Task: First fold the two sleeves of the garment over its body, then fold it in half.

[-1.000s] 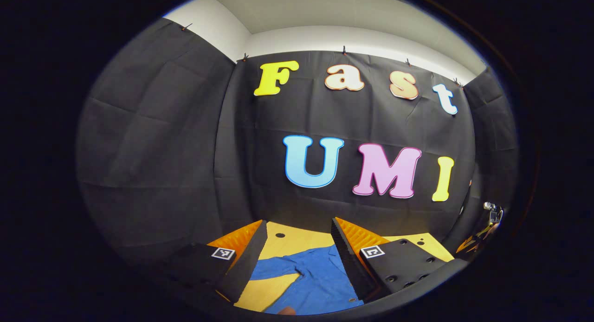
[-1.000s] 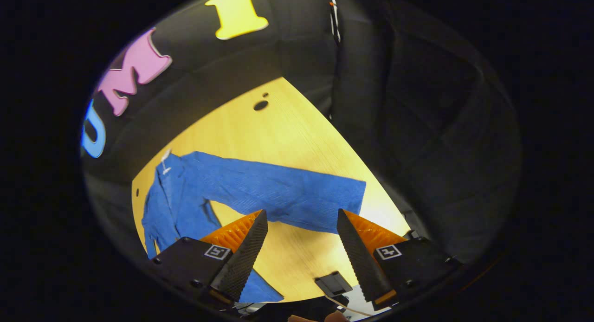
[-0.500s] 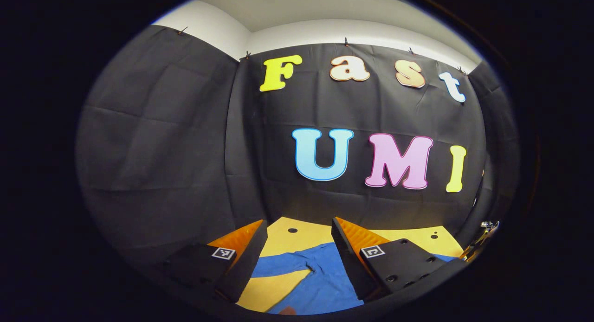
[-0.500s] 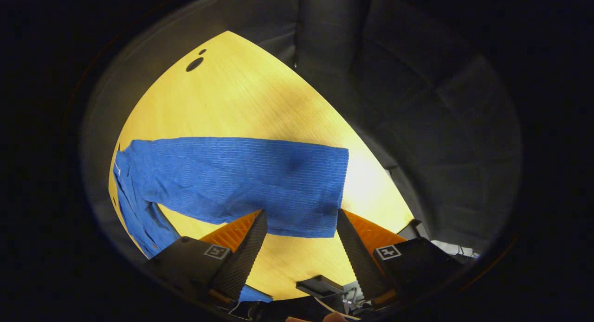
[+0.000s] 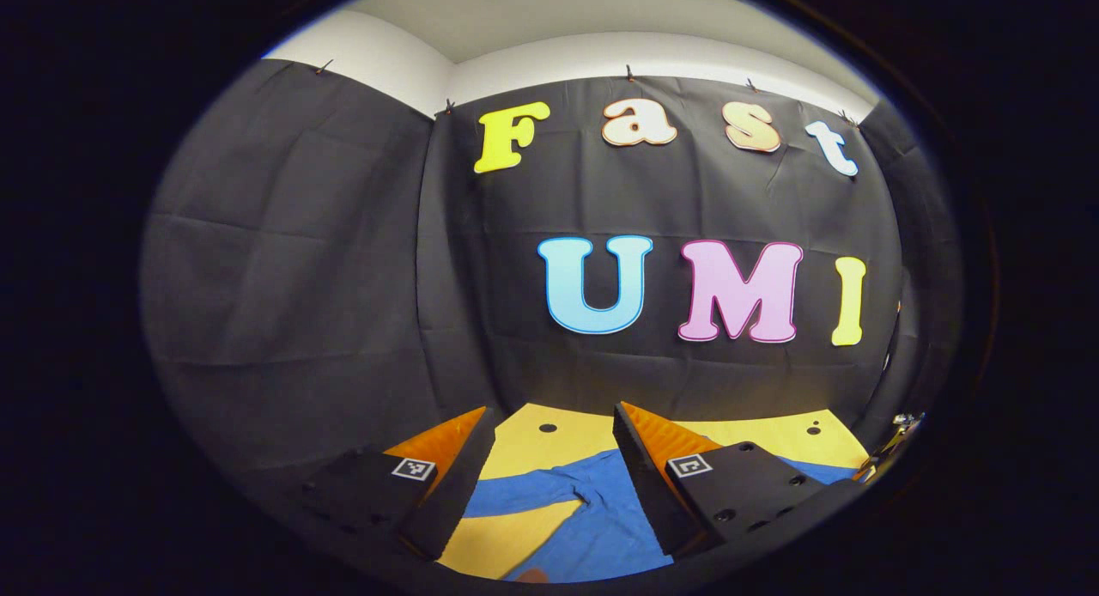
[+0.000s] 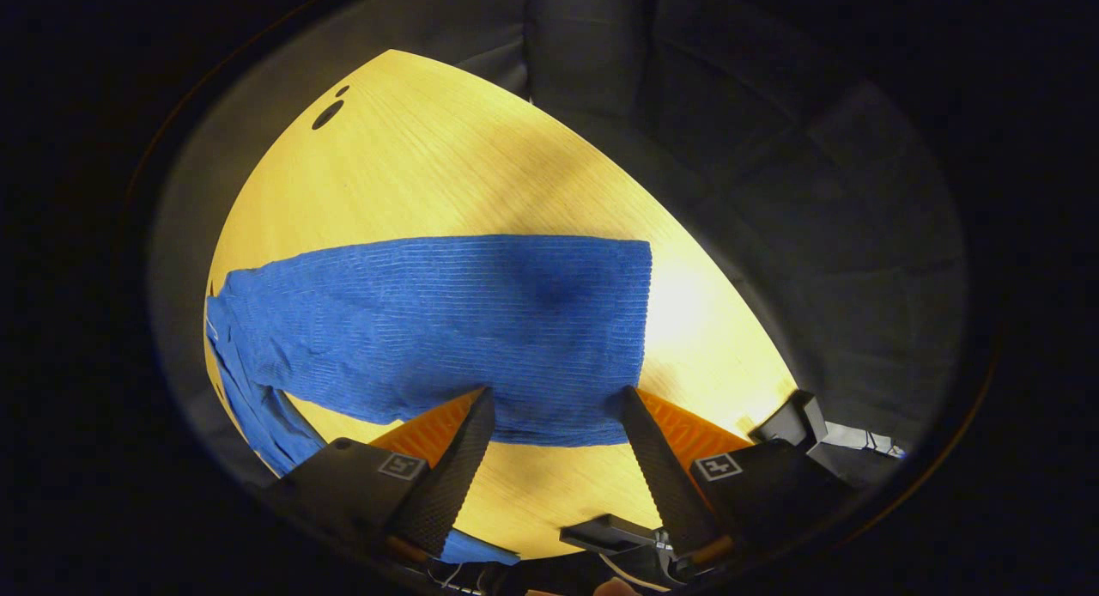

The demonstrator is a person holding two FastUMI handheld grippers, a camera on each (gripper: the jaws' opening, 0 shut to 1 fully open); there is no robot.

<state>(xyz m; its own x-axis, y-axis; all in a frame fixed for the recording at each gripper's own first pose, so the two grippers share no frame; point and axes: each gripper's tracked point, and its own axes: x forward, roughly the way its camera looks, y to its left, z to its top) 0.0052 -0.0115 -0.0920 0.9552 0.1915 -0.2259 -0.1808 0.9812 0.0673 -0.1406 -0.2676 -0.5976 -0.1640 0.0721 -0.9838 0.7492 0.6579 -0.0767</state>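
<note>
In the right gripper view the right claw [image 6: 554, 407] hangs spread wide, gripping nothing, just above the near edge of a blue garment [image 6: 446, 321] whose sleeve lies flat across the yellow tabletop [image 6: 464, 167]. In the left gripper view the left claw [image 5: 549, 424] is likewise released, with the garment spread on the tabletop beneath and beyond its fingertips.
</note>
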